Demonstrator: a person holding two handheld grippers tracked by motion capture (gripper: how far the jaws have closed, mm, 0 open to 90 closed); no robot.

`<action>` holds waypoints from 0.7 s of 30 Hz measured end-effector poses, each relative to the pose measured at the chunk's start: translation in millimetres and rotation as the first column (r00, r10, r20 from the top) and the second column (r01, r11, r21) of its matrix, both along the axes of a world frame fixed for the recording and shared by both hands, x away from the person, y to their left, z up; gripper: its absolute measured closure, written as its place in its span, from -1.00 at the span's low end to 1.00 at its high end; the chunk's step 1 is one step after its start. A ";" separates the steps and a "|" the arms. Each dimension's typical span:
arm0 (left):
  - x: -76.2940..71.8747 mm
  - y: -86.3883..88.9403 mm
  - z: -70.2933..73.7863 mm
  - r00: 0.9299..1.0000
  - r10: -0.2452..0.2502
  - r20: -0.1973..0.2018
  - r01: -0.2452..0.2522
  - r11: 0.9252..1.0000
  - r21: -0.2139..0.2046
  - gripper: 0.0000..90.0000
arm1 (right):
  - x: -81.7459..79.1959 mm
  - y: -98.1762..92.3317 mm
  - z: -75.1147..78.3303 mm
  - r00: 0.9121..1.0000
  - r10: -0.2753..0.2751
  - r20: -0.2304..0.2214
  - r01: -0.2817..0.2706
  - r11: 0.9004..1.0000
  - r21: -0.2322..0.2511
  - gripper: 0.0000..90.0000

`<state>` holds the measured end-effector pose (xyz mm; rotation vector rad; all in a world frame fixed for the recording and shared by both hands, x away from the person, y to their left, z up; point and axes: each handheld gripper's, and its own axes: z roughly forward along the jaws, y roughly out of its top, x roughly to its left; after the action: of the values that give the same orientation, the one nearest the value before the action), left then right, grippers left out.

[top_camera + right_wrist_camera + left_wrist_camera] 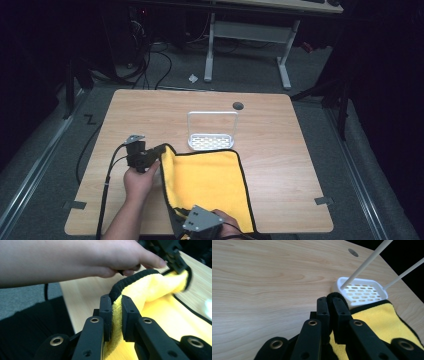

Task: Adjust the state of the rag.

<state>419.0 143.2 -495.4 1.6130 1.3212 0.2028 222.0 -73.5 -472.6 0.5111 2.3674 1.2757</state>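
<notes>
High view: your left hand-held gripper [159, 150] and right hand-held gripper [176, 216] each clamp the left edge of the black-trimmed yellow microfibre cloth [212, 182] lying just before the white slotted plastic rack [211, 141]; edge lifted; folding across remains.

The left claw [161, 150] points toward three o'clock in the high view, its jaws clamped tight with only a thin gap. The left hand [140, 181] grips its body from behind, the forearm running down to seven o'clock. The right claw [116, 315] has its jaws pinched close together. The right hand [227, 226] sits at six o'clock, at the frame's bottom edge.
</notes>
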 end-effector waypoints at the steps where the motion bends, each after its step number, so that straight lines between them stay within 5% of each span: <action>1: 0.2 -7.8 1.2 1.000 -0.004 0.004 0.004 1.000 0.000 0.89 | -1.2 -10.7 -0.3 1.000 -0.020 -0.001 0.020 1.000 0.002 0.81; 10: 6.1 -75.7 11.4 0.998 -0.063 0.015 0.063 0.998 0.030 0.87 | -3.6 -75.7 -7.4 0.989 -0.148 -0.019 0.148 0.989 0.001 0.81; 21: 17.2 -136.2 14.3 0.991 -0.132 -0.008 0.132 0.990 0.055 0.82 | -4.6 -131.8 -19.7 0.961 -0.270 -0.052 0.270 0.963 -0.013 0.80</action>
<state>436.2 7.0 -481.1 1.7422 1.2158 0.1565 217.4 -205.2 -492.3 0.8440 2.2476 1.1438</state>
